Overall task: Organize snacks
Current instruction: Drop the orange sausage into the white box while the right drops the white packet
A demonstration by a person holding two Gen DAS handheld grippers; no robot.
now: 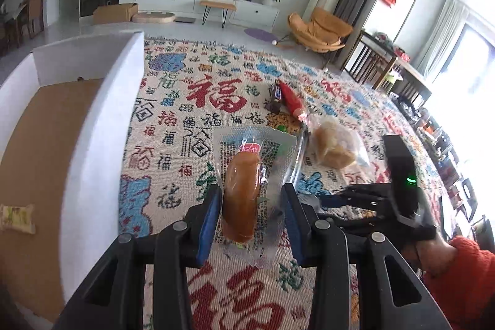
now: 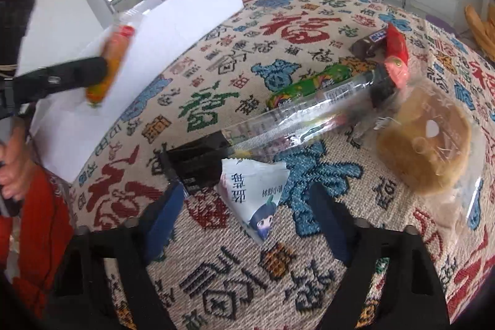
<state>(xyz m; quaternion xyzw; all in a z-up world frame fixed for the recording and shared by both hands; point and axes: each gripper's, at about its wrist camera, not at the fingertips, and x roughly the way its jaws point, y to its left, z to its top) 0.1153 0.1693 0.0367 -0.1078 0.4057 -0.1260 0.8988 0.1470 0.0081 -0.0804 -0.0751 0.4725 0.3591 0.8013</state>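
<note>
At lower centre of the left wrist view, the left hand-held gripper (image 1: 249,214) is pinching a sausage packet (image 1: 247,184) beside the white box (image 1: 102,126) at left; it should be clearing that wall before releasing. The right hand-held gripper (image 2: 247,212) is straddling a white snack pouch (image 2: 256,190), grip unclear.

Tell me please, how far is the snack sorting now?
Done: one small packet already lies in the white box. In hand: the left tool holds a sausage pack lifted beside the box; the right tool has a white triangular packet between its fingers, but contact is unclear. Left on the cloth: a bagged bun, a long clear pack, a green bar, a red packet.
</note>
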